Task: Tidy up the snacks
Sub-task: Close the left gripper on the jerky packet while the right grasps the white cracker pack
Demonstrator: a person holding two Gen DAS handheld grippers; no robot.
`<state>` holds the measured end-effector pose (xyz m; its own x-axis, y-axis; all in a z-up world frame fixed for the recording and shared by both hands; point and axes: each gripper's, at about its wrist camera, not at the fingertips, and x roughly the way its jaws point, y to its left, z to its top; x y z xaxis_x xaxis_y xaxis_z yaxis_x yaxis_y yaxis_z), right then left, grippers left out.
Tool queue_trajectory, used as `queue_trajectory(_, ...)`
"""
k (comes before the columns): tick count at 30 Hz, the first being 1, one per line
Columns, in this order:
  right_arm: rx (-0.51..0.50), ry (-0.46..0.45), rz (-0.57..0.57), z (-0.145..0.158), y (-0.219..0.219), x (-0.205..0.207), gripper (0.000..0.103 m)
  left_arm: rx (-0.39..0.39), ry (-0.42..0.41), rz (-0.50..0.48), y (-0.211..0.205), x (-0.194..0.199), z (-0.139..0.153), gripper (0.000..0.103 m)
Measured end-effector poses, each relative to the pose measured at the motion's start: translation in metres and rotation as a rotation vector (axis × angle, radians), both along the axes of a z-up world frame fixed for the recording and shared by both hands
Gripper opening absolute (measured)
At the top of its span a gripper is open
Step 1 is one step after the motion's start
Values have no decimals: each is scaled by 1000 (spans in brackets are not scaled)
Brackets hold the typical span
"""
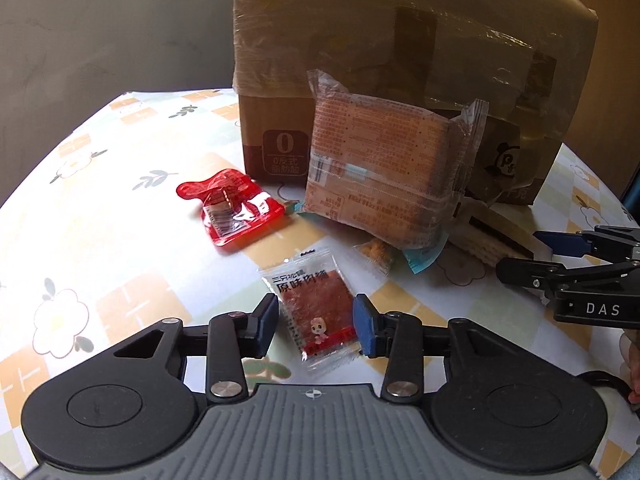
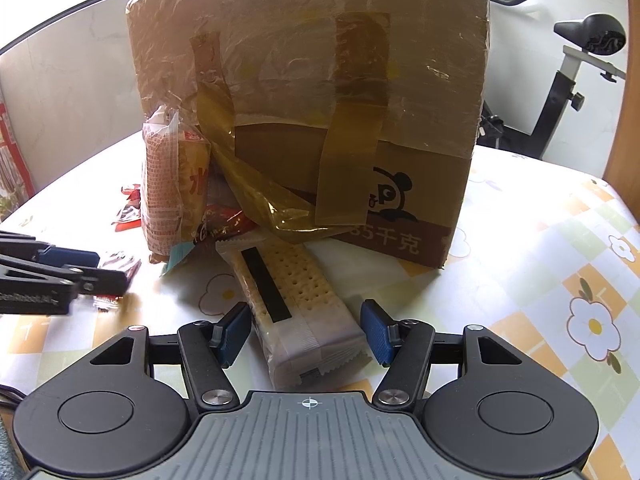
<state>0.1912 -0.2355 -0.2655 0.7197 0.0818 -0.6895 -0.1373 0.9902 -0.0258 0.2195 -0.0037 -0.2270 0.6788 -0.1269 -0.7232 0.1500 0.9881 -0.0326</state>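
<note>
The left tongs (image 1: 316, 326) stand spread around a small clear packet of reddish dried meat (image 1: 316, 312) lying flat on the flower-patterned tabletop (image 1: 100, 208), pads just beside its edges. The right tongs (image 2: 306, 334) stand spread around the near end of a long clear pack of pale crackers (image 2: 296, 300), not pressing it. Behind stands a taped brown cardboard box (image 2: 312, 92).
</note>
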Motion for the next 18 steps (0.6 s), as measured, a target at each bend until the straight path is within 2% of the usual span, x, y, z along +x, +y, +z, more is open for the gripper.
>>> queue_trajectory(2, -1, 0, 0, 0, 0, 0, 57, 2, 10, 3, 8, -3, 1, 46)
queue_trajectory(8, -4, 0, 1, 0, 0, 0, 57, 1, 23, 94, 23, 2, 1, 49)
queue_trajectory(10, -8, 1, 2, 0, 0, 0, 57, 1, 24, 99, 19, 5, 2, 50)
queue_trajectory(12, -9, 1, 3, 0, 0, 0, 57, 11, 18, 85, 12, 6, 3, 58)
queue_trajectory(14, -8, 1, 3, -1, -1, 0, 57, 26, 8, 80, 3, 8, 3, 62)
queue_trajectory(18, -7, 1, 3, -1, -1, 0, 57, 70, -20, 93, -11, 14, -2, 62)
